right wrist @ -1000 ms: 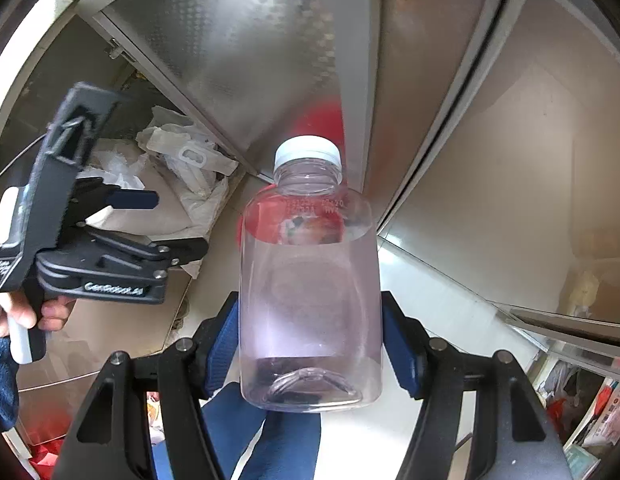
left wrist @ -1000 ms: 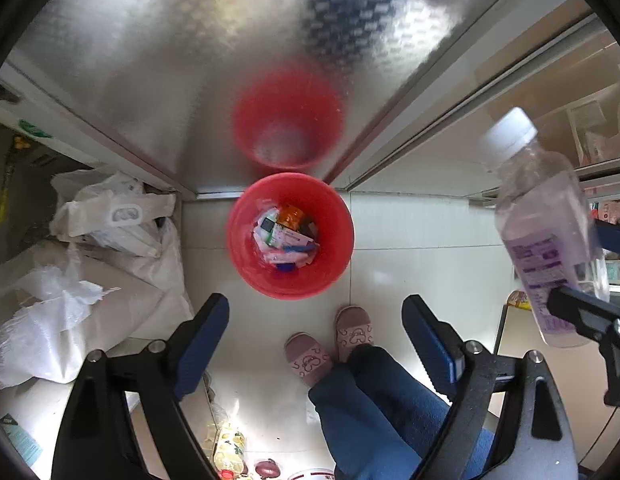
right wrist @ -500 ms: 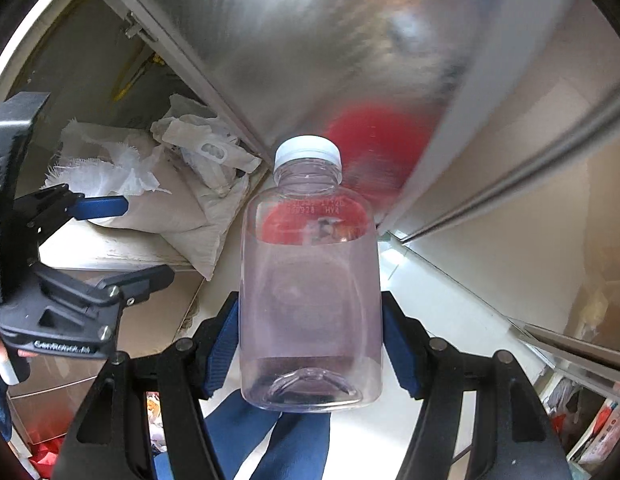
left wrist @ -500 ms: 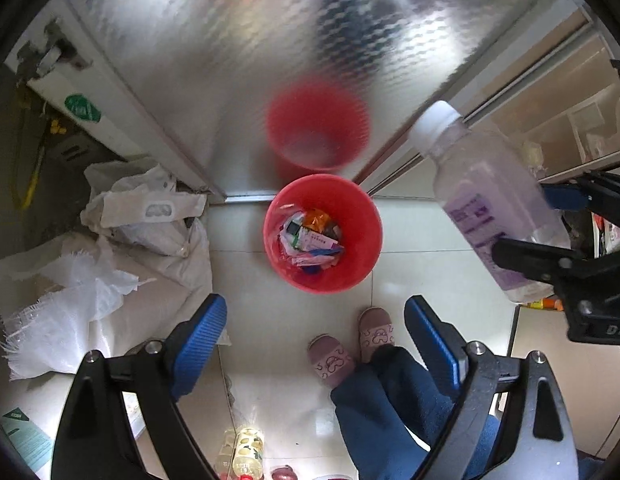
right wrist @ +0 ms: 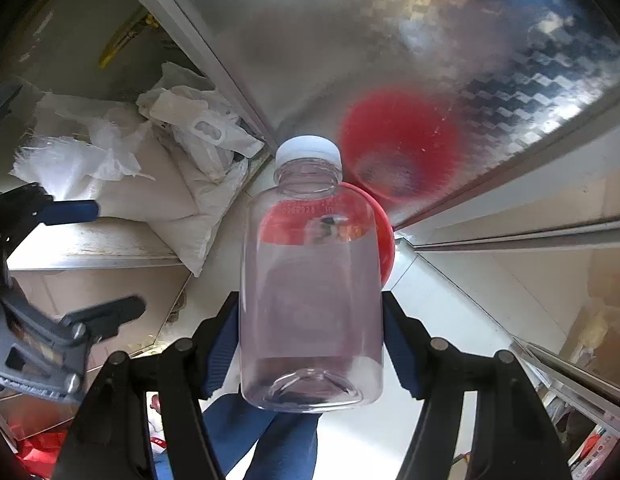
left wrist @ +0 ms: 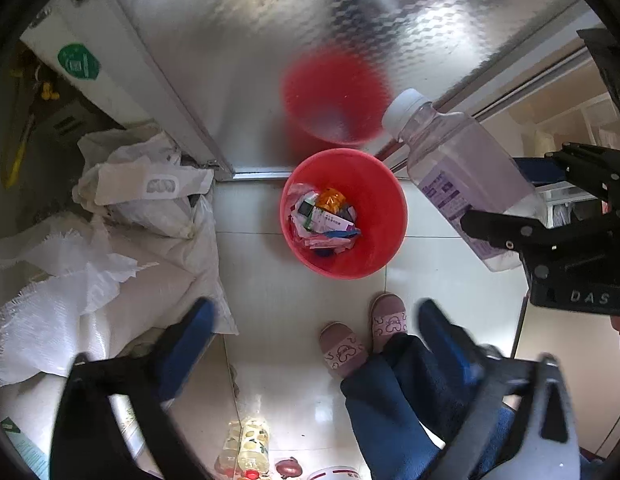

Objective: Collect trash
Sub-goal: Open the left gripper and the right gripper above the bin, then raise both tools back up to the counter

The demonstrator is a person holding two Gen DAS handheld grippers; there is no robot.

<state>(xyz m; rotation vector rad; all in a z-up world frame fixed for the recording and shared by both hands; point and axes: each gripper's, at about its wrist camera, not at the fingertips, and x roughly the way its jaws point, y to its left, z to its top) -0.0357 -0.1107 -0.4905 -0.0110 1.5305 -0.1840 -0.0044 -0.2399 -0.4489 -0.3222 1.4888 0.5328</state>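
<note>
We hold the bottle (right wrist: 312,280) in our right gripper (right wrist: 310,344), its jaws clenched on the clear sides low on the body, the white cap (right wrist: 308,152) pointing away from us. Seen from the left wrist, the bottle (left wrist: 462,184) hangs in the air, tilted with its cap toward the upper left, just beside and above the right edge of the red bin (left wrist: 374,248). The bin stands on the tiled floor (left wrist: 277,288) against a patterned metal panel (left wrist: 269,40) that mirrors it, and it already holds wrappers and cartons (left wrist: 324,220). Our right gripper (left wrist: 550,224) reaches in from the right, level, pads across the bottle's lower half. Our left gripper (left wrist: 310,340) points down at the floor with its jaws released and nothing between them. Below it are our slippers (left wrist: 366,336). White sacks (left wrist: 129,240) lie to the left of the bin.
</note>
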